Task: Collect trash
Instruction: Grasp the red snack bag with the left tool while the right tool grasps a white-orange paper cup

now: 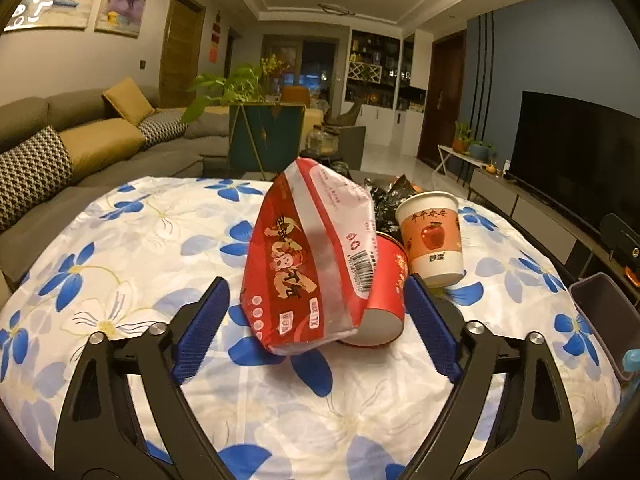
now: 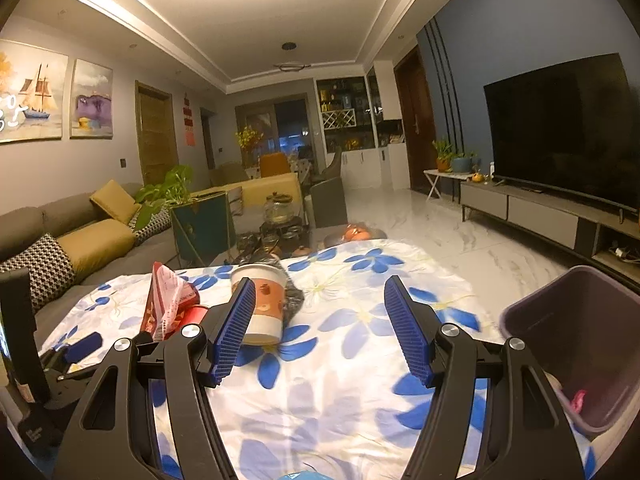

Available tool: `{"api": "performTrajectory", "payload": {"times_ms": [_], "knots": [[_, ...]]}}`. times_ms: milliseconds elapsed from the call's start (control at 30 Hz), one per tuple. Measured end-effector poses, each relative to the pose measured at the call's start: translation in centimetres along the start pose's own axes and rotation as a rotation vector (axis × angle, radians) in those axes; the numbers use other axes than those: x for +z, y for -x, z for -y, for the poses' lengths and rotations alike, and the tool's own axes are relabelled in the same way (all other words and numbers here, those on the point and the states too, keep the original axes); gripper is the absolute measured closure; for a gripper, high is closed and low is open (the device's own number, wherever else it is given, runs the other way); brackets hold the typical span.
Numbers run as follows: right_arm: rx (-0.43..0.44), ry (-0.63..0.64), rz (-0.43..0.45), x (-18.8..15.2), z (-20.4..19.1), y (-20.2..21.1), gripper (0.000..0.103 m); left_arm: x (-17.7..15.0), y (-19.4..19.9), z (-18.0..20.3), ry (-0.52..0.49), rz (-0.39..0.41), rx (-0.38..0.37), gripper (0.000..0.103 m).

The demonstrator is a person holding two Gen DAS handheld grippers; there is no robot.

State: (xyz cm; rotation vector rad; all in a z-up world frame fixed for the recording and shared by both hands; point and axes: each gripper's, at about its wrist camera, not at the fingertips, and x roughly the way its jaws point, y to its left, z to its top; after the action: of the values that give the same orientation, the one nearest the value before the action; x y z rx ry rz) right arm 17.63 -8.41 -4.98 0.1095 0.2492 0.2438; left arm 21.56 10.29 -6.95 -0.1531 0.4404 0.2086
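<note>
A red and white plastic package (image 1: pixel 312 256) stands tilted on the flowered tablecloth (image 1: pixel 120 280), leaning on a red cup (image 1: pixel 384 304) that lies on its side. My left gripper (image 1: pixel 316 300) is open, its blue pads on either side of the package's near end without touching it. To the right, an upright paper cup (image 1: pixel 432 240) with an apple print stands before a crumpled black bag (image 1: pixel 382 204). My right gripper (image 2: pixel 320 292) is open and empty over the cloth, with the paper cup (image 2: pixel 262 312) just beyond its left finger. The package (image 2: pixel 164 304) is further left.
A dark purple bin (image 2: pixel 580 344) stands at the table's right edge with a small pink scrap (image 2: pixel 579 400) inside; its rim (image 1: pixel 600 312) also shows in the left wrist view. A sofa (image 1: pixel 80 148) lies to the left, a TV stand (image 2: pixel 540 216) to the right.
</note>
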Motion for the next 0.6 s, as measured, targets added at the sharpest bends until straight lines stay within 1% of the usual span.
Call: {"api": "performTrajectory", "payload": {"times_ms": [100,200,267,333,400,433,600], "knots": [[0.011,0.006,-0.01,0.0,-1.0,-0.9,0.037,0.3,-1.1,0.1,-0.004,-0.026,-0.014,0.026],[0.025,0.01,-0.028,-0.1,-1.9,-2.1,0.037,0.4,-2.3,0.3,-0.013,-0.066,-0.036,0.03],[0.034,0.009,-0.046,-0.3,-2.2,-2.7,0.037,0.4,-3.2,0.1,-0.007,-0.097,-0.046,0.038],[0.039,0.008,-0.062,-0.2,-2.6,-3.4,0.037,0.4,-3.8,-0.5,0.02,-0.13,-0.065,0.048],[0.044,0.012,-0.075,-0.6,-3.0,-3.9,0.037,0.3,-4.0,-0.9,0.041,-0.136,-0.084,0.054],[0.043,0.017,-0.081,-0.8,-3.1,-4.1,0.037,0.3,-4.0,-1.1,0.047,-0.137,-0.09,0.061],[0.04,0.025,-0.105,-1.1,-4.1,-5.1,0.037,0.2,-3.9,-1.7,0.069,-0.136,-0.108,0.083]]}}
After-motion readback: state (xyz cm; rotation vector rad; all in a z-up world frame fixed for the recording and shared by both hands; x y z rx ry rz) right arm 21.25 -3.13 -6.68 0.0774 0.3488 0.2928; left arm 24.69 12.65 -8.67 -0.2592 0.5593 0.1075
